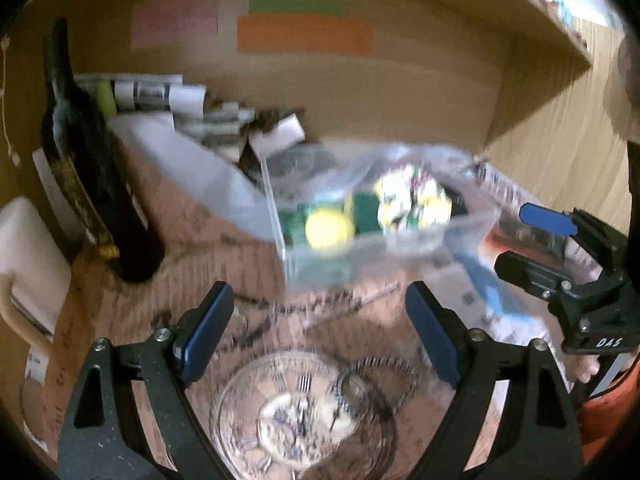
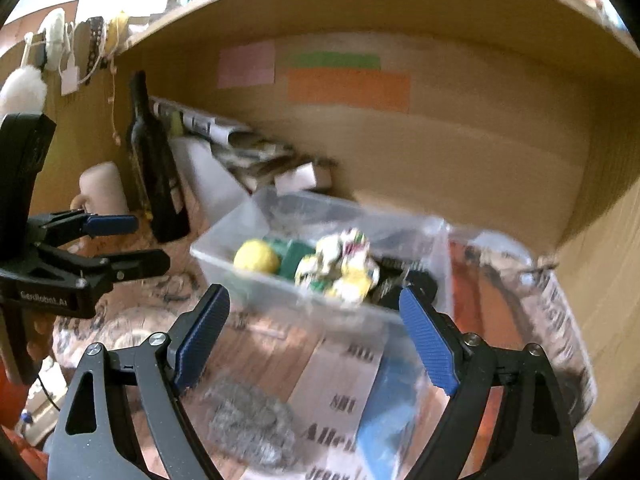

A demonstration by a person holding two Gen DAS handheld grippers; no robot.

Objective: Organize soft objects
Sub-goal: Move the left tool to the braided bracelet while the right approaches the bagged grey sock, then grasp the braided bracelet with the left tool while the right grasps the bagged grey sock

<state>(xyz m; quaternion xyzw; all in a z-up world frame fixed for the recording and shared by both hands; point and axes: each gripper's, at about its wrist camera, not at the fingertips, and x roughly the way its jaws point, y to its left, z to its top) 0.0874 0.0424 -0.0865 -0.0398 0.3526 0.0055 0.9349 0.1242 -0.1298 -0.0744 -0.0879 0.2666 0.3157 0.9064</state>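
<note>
Soft objects sit in the clear plastic bin (image 1: pixel 372 216) at the middle of the tabletop (image 1: pixel 192 248): a yellow ball (image 1: pixel 329 228) on the left and a white-and-yellow plush bundle (image 1: pixel 412 200) to its right, over something green. Far left stand a cream mug (image 2: pixel 102 188) and a dark bottle (image 1: pixel 86 168), with rolled papers behind them. Left tongs (image 1: pixel 320 336) are released and empty, hovering near the bin's near-left wall above a clock-face print. Right tongs (image 2: pixel 314 340) are likewise spread wide and empty, just short of the bin's near wall, with a grey scouring pad (image 2: pixel 250 424) lying below them. Both views are blurred. My judgement: steady each tool first, then bring one down over a single toy, centring it between the pads before closing gently so it neither squirts out nor drags the light bin.
</note>
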